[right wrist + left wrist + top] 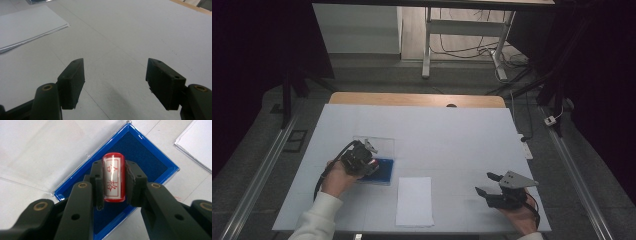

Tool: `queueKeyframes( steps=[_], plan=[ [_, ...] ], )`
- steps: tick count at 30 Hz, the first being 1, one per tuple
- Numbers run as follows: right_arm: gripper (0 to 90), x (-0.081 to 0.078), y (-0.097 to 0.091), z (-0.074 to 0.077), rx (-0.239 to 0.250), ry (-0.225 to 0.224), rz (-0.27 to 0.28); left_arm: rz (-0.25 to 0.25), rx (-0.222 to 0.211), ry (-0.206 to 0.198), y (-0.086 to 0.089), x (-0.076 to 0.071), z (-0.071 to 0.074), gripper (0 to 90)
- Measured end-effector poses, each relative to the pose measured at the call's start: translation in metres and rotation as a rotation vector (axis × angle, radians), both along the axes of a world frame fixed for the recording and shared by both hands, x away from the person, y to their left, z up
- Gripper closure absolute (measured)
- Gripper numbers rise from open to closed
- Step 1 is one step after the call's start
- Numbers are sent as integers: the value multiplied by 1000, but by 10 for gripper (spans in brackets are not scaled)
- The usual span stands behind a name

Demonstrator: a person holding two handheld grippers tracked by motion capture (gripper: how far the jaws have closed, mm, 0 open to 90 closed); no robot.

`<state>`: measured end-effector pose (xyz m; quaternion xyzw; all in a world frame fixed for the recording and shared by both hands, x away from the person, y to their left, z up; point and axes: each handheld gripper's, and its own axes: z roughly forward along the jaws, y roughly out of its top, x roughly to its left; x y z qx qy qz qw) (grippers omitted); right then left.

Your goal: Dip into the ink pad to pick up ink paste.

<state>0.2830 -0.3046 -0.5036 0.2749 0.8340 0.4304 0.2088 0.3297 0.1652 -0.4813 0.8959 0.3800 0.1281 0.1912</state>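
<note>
While the left gripper (114, 182) sits over the blue pad (147, 160), its jaws are clamped on the stamp (114, 178), one pad on each side of the red cylinder, pads pressing its sides. Stamp is a clear-red tube with a white label and red characters, lying lengthwise between the jaws, directly above the pad's dark blue felt. Can't tell if its far end touches the felt. Pad is a blue-rimmed tray with a clear lid (45, 150) hinged open and lying flat on the table beside it. From the high view the left gripper (362, 159) is on the pad (384, 170), lid (379, 145) on the pad's far side, paper stack (414, 201) just right of the pad and nearer the person. Right gripper (489, 184) is well right of the pad, past the paper, low over the white table (452, 135). In its own view the right gripper (115, 82) stands wide open, nothing between the jaws, paper (25, 25) off to one side.
</note>
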Motion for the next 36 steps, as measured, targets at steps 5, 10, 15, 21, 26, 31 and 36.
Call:
queueKeyframes(
  steps=[5,10,15,21,26,31,36],
  plan=[
    [308,0,0,0,-1,1,1,-22,24,-16,-2,-1,2,705],
    [308,0,-2,1,10,-3,-5,-15,-38,-57,2,-5,16,705],
    [308,-1,-5,1,5,-4,-14,-23,-111,-88,9,-13,37,705],
    [308,-1,-4,1,-3,-2,-15,-31,-139,-93,14,-15,44,705],
    [309,-1,-5,1,-6,-3,-23,-18,-147,-86,21,-15,44,705],
    [309,-2,-5,1,-5,-1,-16,-10,-140,-87,23,-15,44,705],
    [309,-1,-6,0,-9,2,-16,-8,-116,-63,23,-11,35,705]
  ],
)
